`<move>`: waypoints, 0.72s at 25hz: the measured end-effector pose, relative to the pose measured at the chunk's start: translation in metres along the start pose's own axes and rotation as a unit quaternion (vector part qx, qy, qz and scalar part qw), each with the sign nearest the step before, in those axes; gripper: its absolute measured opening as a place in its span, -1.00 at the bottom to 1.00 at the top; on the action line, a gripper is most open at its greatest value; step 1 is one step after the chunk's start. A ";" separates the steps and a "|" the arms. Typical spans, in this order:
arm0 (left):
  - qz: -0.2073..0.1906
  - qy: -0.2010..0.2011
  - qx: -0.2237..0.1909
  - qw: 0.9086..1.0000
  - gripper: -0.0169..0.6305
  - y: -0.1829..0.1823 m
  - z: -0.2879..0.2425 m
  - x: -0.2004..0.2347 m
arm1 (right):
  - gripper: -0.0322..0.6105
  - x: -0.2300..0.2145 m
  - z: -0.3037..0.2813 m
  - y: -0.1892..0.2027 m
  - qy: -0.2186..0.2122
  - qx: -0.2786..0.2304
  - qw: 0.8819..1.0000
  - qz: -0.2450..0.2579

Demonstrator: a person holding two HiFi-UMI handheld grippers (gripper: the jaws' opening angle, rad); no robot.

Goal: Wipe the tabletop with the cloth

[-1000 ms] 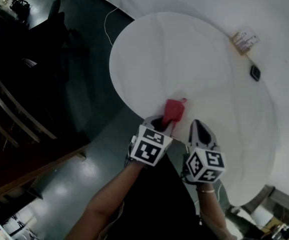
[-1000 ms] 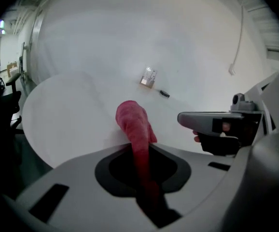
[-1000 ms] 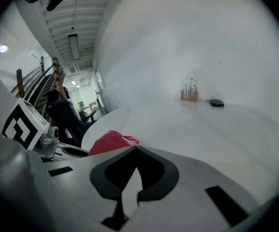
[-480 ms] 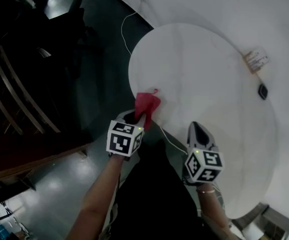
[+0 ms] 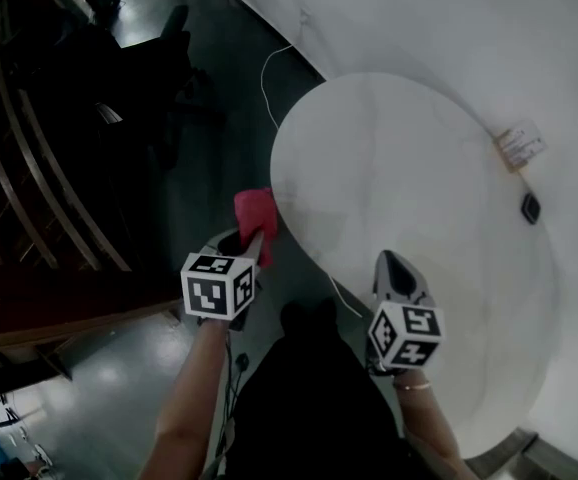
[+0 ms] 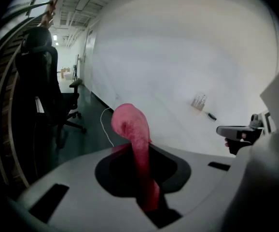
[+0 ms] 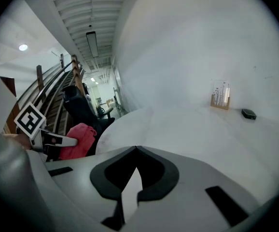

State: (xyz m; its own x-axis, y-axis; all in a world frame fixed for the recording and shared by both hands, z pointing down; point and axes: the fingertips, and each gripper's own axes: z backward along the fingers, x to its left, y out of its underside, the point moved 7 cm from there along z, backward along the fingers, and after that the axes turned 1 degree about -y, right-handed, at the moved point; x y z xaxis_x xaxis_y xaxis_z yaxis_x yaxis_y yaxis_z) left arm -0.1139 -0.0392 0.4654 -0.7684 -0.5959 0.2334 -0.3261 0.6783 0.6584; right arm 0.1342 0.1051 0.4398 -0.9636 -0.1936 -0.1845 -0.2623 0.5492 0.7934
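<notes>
A red cloth (image 5: 254, 213) hangs pinched in my left gripper (image 5: 250, 244), just past the left edge of the round white table (image 5: 419, 198), over the dark floor. In the left gripper view the cloth (image 6: 131, 128) runs up between the jaws of the left gripper (image 6: 138, 152) and bulges above them. My right gripper (image 5: 390, 261) is shut with nothing in it, over the table's near edge. The right gripper view shows the right gripper (image 7: 136, 149) with its jaws together, and the cloth (image 7: 79, 139) off to the left beside the table (image 7: 188, 129).
A small stand with cards (image 5: 521, 145) and a flat black object (image 5: 532, 207) lie at the table's far right. A white cable (image 5: 269, 78) trails on the floor. Dark office chairs (image 6: 45, 91) and a curved wooden railing (image 5: 29, 198) stand to the left.
My left gripper has carried the cloth leftward from the tabletop, off the table's edge and over the floor. The right gripper has stayed near the table's front edge.
</notes>
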 end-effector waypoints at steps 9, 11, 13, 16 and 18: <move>-0.060 0.155 0.001 0.986 -0.79 -0.051 -0.038 -0.133 | -0.89 -0.024 0.008 -0.023 -0.001 -0.040 0.999 -0.020; -0.068 0.169 0.016 0.983 -0.79 -0.052 -0.055 -0.151 | -0.89 -0.028 0.009 -0.029 0.002 -0.047 0.999 -0.017; -0.072 0.184 0.033 0.980 -0.79 -0.052 -0.071 -0.163 | -0.89 -0.033 0.007 -0.035 0.009 -0.050 0.999 -0.018; -0.085 0.200 0.065 0.974 -0.79 -0.049 -0.096 -0.167 | -0.89 -0.037 -0.004 -0.042 0.016 -0.054 0.998 -0.026; -0.104 0.193 0.090 0.971 -0.79 -0.047 -0.110 -0.156 | -0.89 -0.035 -0.016 -0.048 0.024 -0.052 0.998 -0.026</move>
State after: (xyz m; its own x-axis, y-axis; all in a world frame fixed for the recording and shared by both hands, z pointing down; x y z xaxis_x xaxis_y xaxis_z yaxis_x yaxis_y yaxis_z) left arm 0.0821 -0.0254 0.4765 -0.4227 -0.8215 0.3828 -0.5695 0.5693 0.5929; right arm 0.1815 0.0724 0.4176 -0.9448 -0.2590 -0.2009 -0.3022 0.4507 0.8399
